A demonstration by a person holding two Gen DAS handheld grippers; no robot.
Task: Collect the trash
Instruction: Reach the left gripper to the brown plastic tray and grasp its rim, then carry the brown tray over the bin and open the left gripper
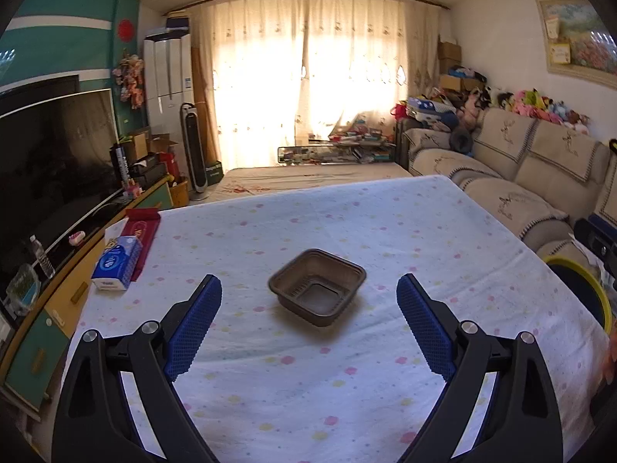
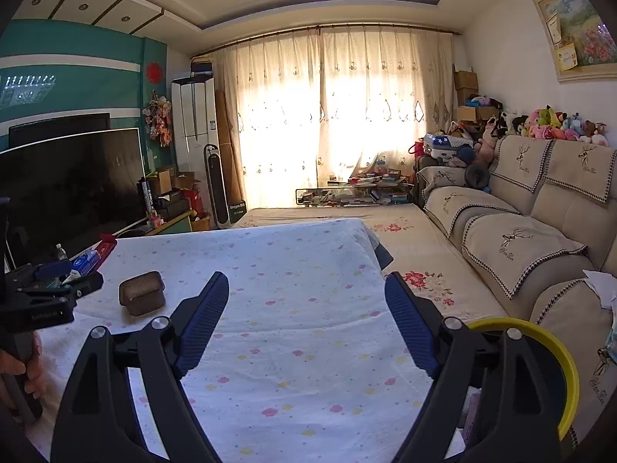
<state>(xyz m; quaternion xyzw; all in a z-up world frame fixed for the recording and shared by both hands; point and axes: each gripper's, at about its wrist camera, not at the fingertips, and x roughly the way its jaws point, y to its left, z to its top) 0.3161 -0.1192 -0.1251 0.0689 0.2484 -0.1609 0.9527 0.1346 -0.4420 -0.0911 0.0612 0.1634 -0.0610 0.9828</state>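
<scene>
Along the surface's (image 1: 385, 239) left edge, a blue tissue pack (image 1: 115, 262) and a red box (image 1: 140, 231); mid-surface, well clear of every edge, a brown plastic tray (image 1: 317, 286). Both jaws wide and empty: left hand-held gripper (image 1: 308, 289) facing the tray, right hand-held gripper (image 2: 306, 287) over bare cloth. Off the right edge, a yellow-rimmed bin (image 2: 547, 351) beside the sofa (image 2: 520, 239).

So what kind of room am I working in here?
Most likely a home living room: a beige cushioned sofa, a large black television, and a floral-cloth-covered table before a curtained window.
</scene>
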